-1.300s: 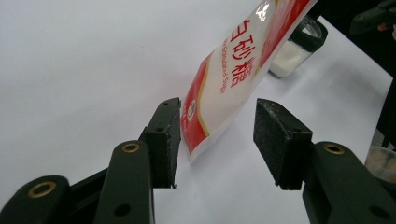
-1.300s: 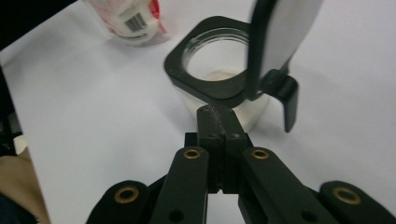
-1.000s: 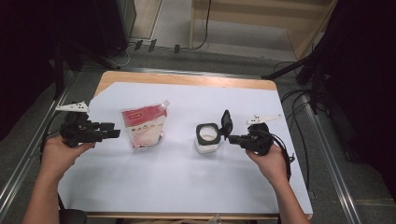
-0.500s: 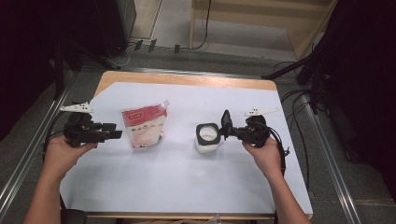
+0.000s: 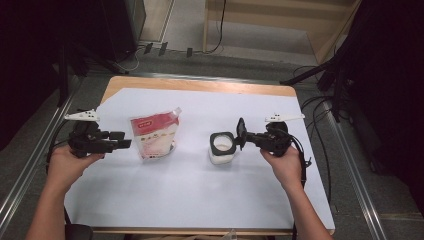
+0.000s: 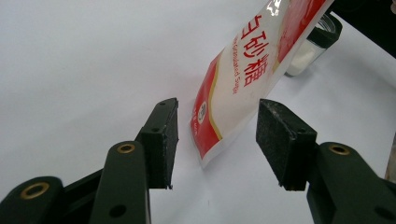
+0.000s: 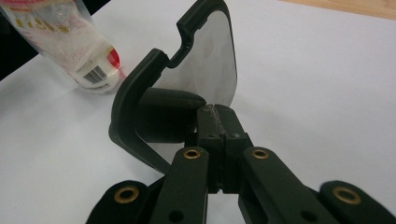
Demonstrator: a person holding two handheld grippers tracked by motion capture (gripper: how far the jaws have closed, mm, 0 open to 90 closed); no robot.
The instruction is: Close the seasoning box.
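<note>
the left tongs [image 5: 121,144] sit low over the white surface [image 5: 200,200], jaws spread wide and empty, the red-and-white sugar pouch [image 5: 154,136] just ahead of their tips. right of the pouch stands a small white jar [image 5: 222,148] with a black rim. beside it the right tongs [image 5: 239,136] are clamped tight on a black lid [image 7: 177,93], held up on edge near the jar, hand level.

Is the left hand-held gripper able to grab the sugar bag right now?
Probably yes. The left hand-held gripper is open, and the sugar bag has its bottom corner just ahead of the gap between the jaws, with bare table in between.
</note>
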